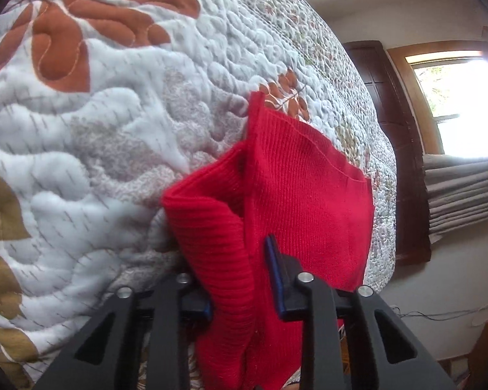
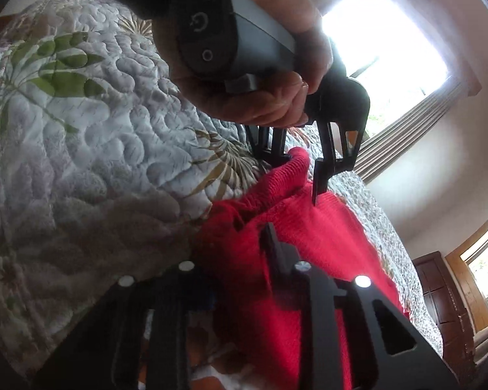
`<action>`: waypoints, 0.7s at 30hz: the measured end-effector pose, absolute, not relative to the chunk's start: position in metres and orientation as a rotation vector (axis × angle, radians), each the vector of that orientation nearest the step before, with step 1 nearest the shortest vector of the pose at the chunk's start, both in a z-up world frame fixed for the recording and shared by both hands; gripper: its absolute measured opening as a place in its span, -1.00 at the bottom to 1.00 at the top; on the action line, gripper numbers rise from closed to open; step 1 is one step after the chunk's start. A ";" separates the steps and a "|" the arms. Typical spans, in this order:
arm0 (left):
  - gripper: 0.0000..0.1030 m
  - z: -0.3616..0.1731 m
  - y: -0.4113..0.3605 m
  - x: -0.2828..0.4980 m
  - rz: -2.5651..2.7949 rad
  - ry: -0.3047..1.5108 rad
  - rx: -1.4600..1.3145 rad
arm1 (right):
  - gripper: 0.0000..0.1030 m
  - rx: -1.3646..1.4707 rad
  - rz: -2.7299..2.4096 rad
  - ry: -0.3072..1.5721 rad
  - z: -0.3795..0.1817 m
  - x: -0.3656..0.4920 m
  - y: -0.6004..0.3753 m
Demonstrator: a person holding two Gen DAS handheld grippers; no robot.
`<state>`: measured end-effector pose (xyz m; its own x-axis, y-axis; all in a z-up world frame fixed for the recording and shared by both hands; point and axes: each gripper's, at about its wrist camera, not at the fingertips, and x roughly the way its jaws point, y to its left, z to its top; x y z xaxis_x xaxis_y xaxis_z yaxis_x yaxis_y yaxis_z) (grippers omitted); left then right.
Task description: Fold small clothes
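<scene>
L gripper clamps a bunched edge of the red knit garment, which lies on the quilt; R gripper pinches the near edge, jaws narrow w/ cloth between. Advice: lift both evenly, keep edge taut, lay hems aligned; release only when flat.

Both wrist cameras sit very close above the quilted bed, each looking forward along its own jaws. The left view faces across the quilt toward a window. The right view looks toward the left gripper (hand included). Both share the red garment.
</scene>
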<state>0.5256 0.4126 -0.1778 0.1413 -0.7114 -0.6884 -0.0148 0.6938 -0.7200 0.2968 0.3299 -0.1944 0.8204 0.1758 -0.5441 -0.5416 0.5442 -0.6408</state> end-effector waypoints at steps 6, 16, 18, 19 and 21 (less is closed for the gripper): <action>-0.76 -0.152 0.408 0.522 -0.533 1.315 -0.653 | -0.85 -0.775 0.470 0.453 -0.156 0.294 0.322; -0.78 -0.061 0.361 0.520 -0.563 1.212 -0.567 | -0.86 -0.447 0.455 0.443 -0.067 0.313 0.277; -0.78 -0.046 0.348 0.519 -0.570 1.197 -0.550 | -0.86 -0.393 0.445 0.435 -0.055 0.317 0.264; -0.78 -0.039 0.340 0.520 -0.571 1.193 -0.538 | -0.86 -0.369 0.440 0.433 -0.049 0.318 0.257; -0.78 -0.028 0.325 0.520 -0.572 1.188 -0.520 | -0.86 -0.336 0.427 0.428 -0.040 0.320 0.245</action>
<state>0.5199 0.3247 -0.0281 0.2667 -0.6594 -0.7029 0.1382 0.7479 -0.6492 0.3201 0.2449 -0.0398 0.8244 0.3248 -0.4635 -0.4630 0.8580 -0.2222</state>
